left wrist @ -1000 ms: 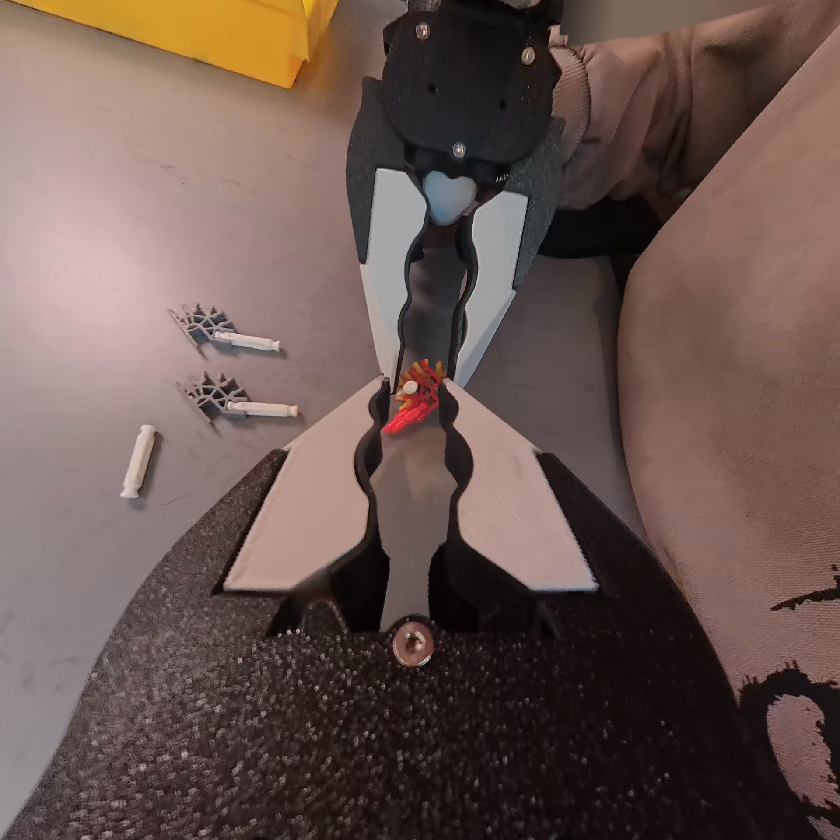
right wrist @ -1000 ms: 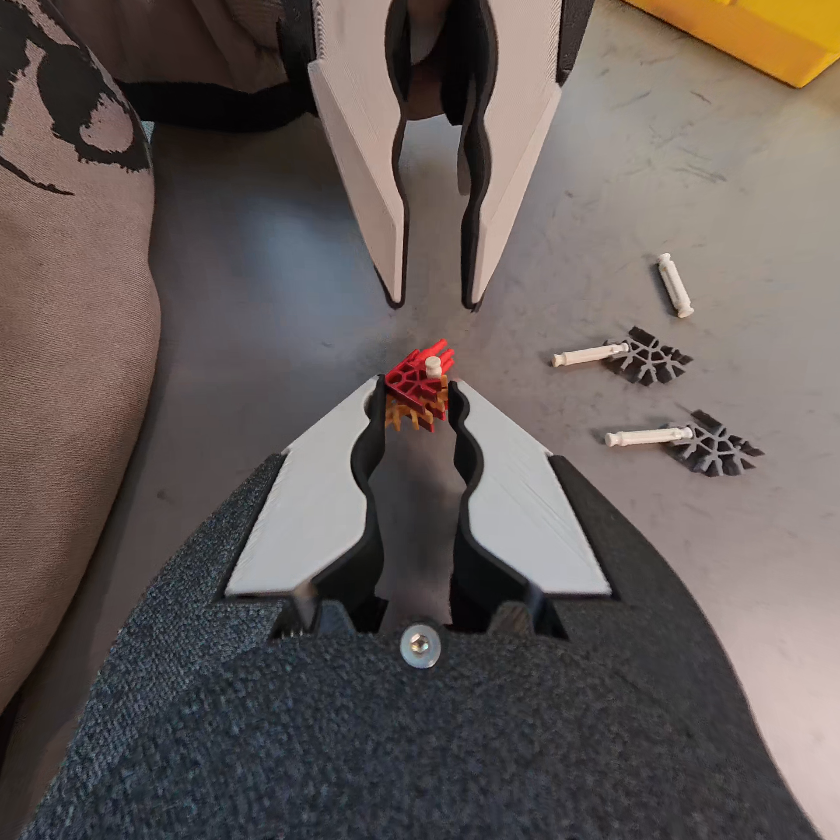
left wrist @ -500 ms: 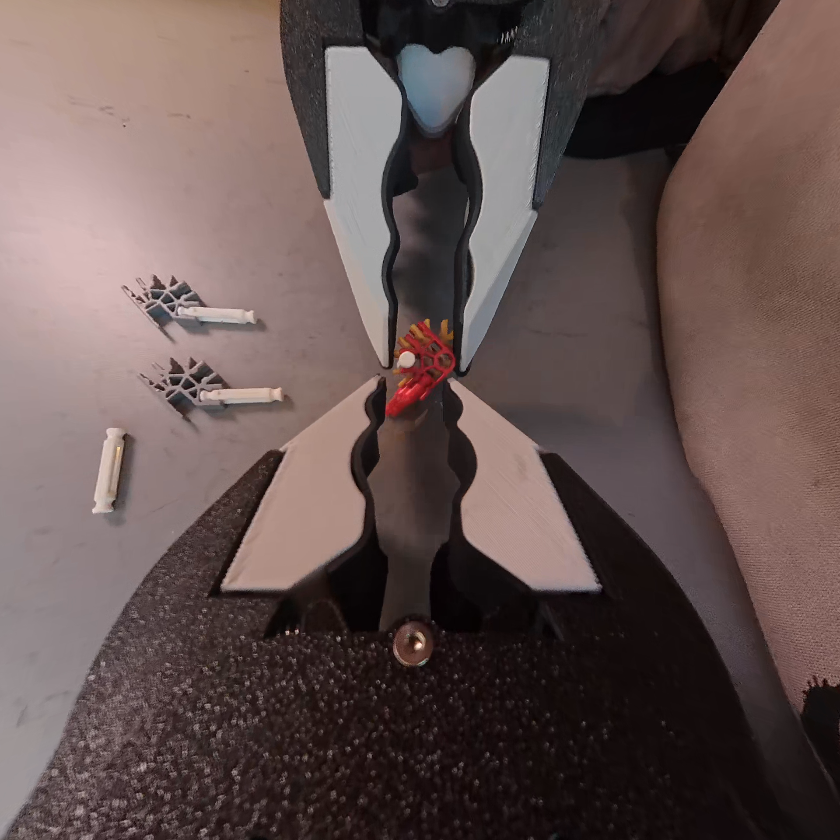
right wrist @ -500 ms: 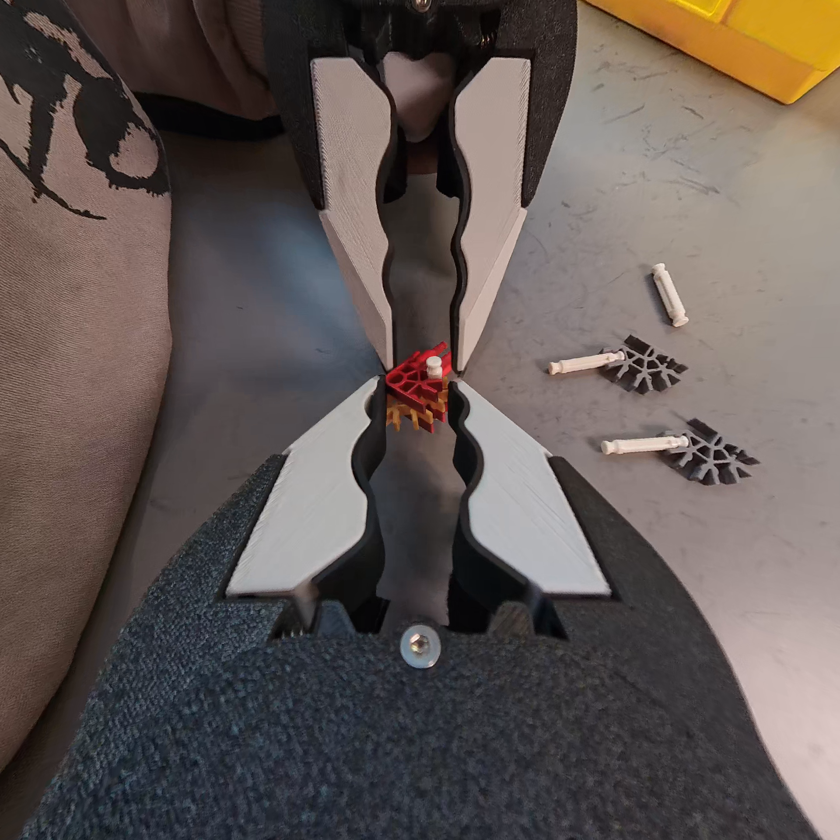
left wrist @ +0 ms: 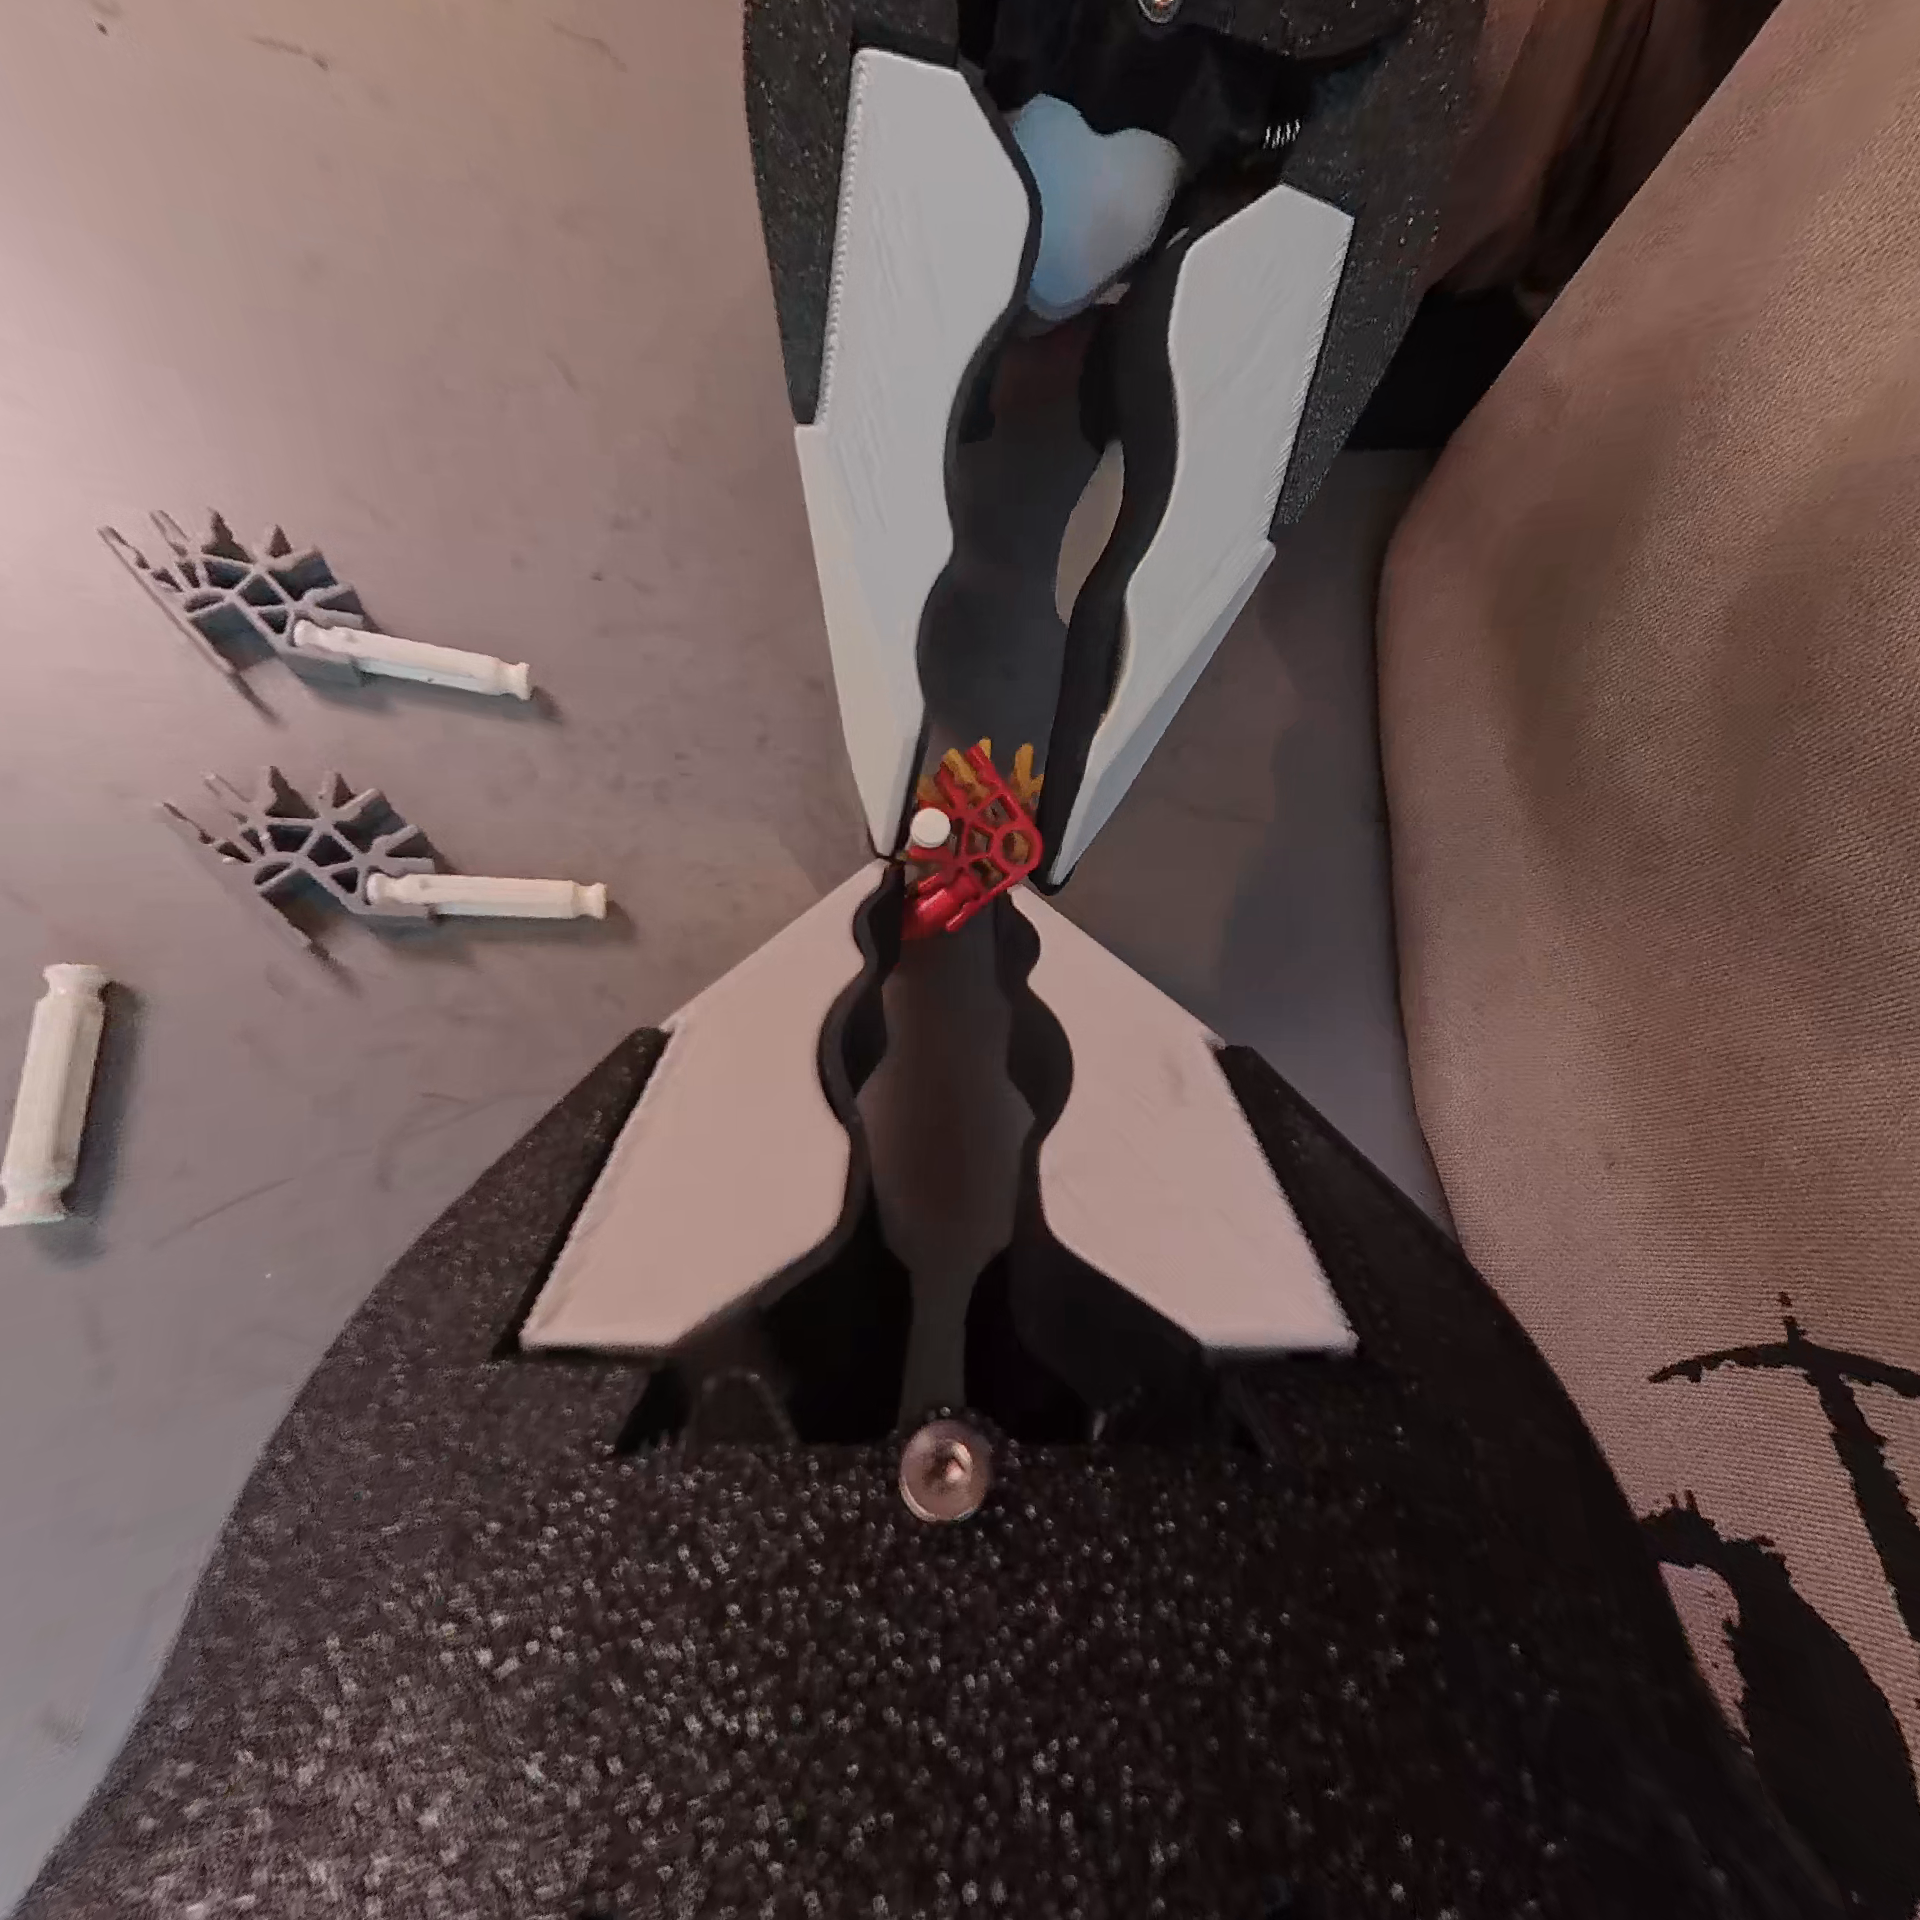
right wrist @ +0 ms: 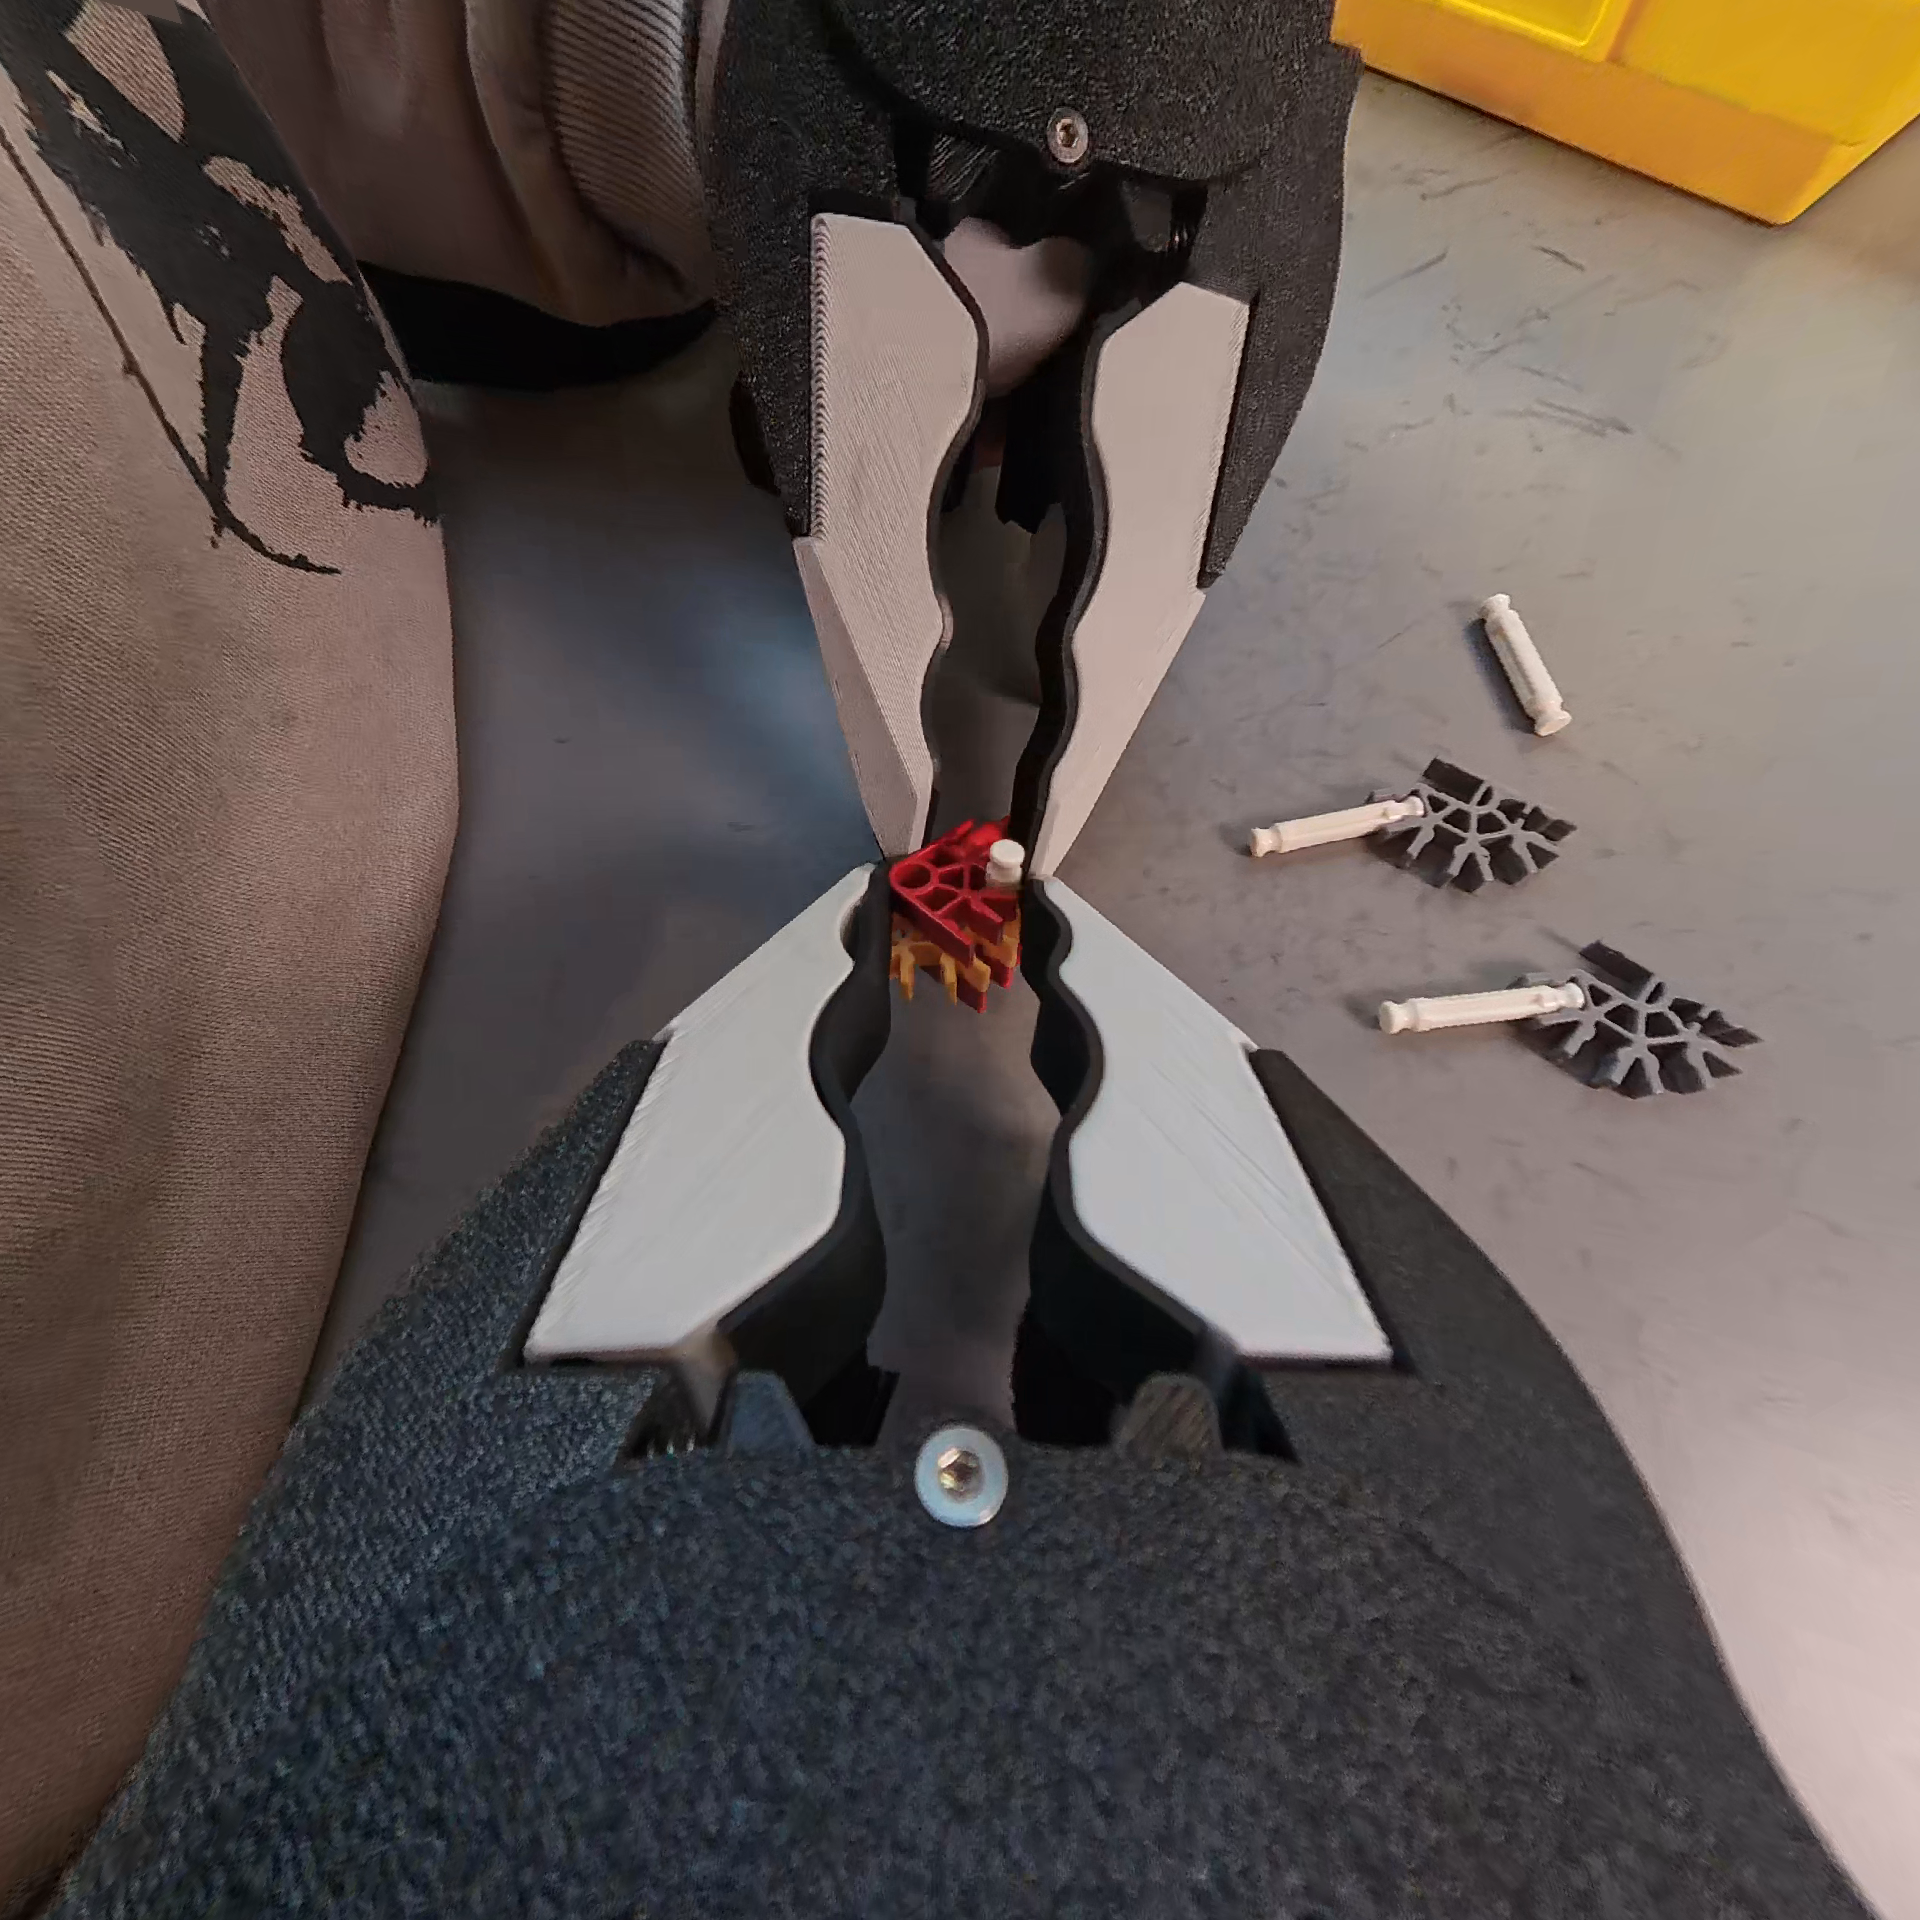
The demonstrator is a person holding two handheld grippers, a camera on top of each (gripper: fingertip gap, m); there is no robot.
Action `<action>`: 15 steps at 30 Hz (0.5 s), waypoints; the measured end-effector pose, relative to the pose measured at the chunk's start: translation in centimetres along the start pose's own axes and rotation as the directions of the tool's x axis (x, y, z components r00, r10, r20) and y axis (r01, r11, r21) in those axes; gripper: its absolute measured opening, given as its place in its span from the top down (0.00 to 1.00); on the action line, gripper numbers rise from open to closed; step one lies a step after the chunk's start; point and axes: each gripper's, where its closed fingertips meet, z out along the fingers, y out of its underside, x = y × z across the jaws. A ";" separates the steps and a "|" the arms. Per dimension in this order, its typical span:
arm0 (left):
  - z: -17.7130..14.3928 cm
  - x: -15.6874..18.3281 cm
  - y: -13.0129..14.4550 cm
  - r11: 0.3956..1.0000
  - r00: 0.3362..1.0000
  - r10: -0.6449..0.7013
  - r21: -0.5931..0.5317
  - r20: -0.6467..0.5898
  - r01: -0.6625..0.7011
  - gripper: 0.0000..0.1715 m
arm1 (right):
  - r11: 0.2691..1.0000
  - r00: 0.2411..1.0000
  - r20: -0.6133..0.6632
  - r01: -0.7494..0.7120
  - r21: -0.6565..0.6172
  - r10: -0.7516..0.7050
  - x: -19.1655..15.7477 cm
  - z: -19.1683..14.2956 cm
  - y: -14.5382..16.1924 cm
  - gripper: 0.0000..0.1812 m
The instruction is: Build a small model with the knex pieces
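Note:
A small red connector (left wrist: 982, 847) (right wrist: 940, 894) is stacked on an orange connector (right wrist: 930, 961), with a short white peg (right wrist: 1004, 857) standing in it. My right gripper (right wrist: 954, 894) is shut on this stack just above the grey table (right wrist: 1558, 468). My left gripper (left wrist: 948, 899) meets it tip to tip from the opposite side. Its fingers press the far end of the red connector and the peg. In the left wrist view the right gripper (left wrist: 971, 864) comes in from the top. In the right wrist view the left gripper (right wrist: 977, 847) comes in from the top.
Two dark grey connectors (right wrist: 1475, 826) (right wrist: 1631, 1023), each with a white rod plugged in, lie on the table beside a loose white rod (right wrist: 1522, 665). A yellow bin (right wrist: 1662, 94) stands behind them. A person's beige clothing (right wrist: 156, 831) lies close on the other side. Both grippers' tips are close together, under 4 cm apart.
The left gripper has moved in from a gap away until its tips meet the right gripper's, and its fingers have narrowed onto the red connector. The right gripper has kept its hold.

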 end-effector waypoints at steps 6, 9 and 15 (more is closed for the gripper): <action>0.2 0.0 0.0 0.999 1.000 -0.014 -0.047 -0.024 0.012 0.94 | 0.999 0.999 0.014 -0.045 0.012 0.045 -0.1 -0.2 0.0 0.90; 0.2 0.0 0.0 0.999 1.000 -0.009 -0.052 -0.022 0.008 0.94 | 0.998 0.998 0.015 -0.061 0.015 0.061 -0.1 -0.3 0.1 0.89; 0.7 0.0 -0.2 0.997 0.999 0.052 -0.056 0.006 -0.052 0.94 | 0.991 0.991 -0.003 -0.132 -0.018 0.132 0.6 -0.8 0.6 0.86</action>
